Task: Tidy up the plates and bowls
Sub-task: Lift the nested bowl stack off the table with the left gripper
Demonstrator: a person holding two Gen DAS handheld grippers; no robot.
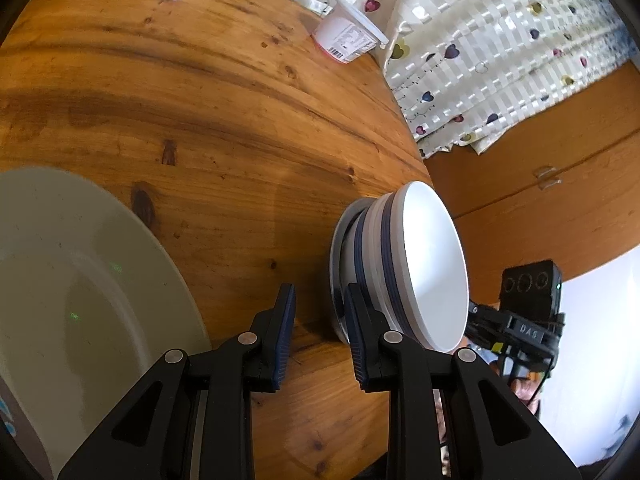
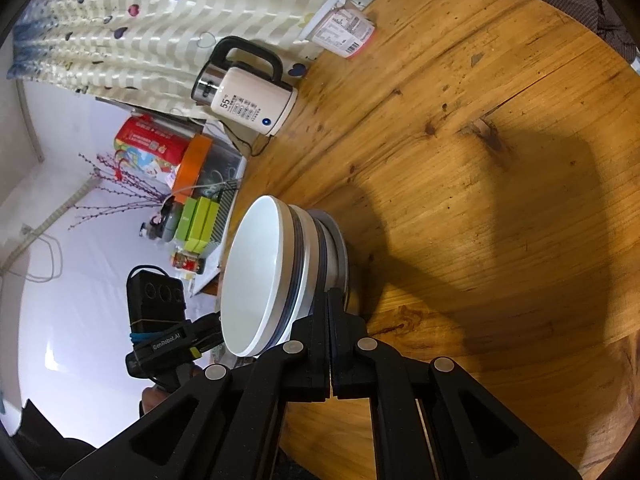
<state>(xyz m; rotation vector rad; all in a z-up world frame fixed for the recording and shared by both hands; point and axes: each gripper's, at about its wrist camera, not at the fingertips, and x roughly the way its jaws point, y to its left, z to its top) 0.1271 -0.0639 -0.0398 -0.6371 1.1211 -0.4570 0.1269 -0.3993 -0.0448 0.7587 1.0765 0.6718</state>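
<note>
A stack of white bowls with dark blue bands (image 1: 400,264) stands on the round wooden table (image 1: 200,112); it also shows in the right wrist view (image 2: 276,276). My left gripper (image 1: 320,312) is open, its right finger beside the stack's base, nothing between the fingers. A large pale plate (image 1: 80,300) lies to its left. My right gripper (image 2: 329,312) is shut, its fingertips pressed together against the lower side of the stack; whether it pinches a rim is hidden.
A white plastic tub (image 1: 348,36) stands near the table's far edge, also in the right wrist view (image 2: 344,28). A white electric kettle (image 2: 248,92) stands by the heart-patterned curtain (image 1: 500,40). The table edge runs close behind the stack.
</note>
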